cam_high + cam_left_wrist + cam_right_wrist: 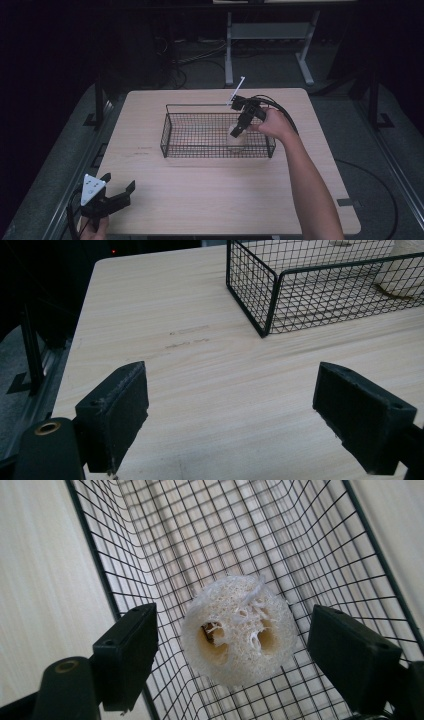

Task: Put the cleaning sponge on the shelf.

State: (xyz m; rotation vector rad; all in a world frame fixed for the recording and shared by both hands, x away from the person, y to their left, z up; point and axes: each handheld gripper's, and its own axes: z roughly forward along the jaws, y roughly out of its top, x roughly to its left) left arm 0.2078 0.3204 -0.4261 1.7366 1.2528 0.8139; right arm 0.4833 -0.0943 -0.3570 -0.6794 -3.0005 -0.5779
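Pale wooden table (200, 200), wire basket (172, 132), seemingly dark room.

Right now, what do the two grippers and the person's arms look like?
Both grippers are black with two blocky, flat-faced jaws. The left gripper carries a grey three-cornered plate with small dots on top, and a round brass-coloured fitting shows at the base of one jaw. The right gripper trails thick black cables over the hand. The right forearm is bare, with no sleeve in sight.

Dim, dark surroundings, lit table (200, 190), soft high view, sharper gripper views
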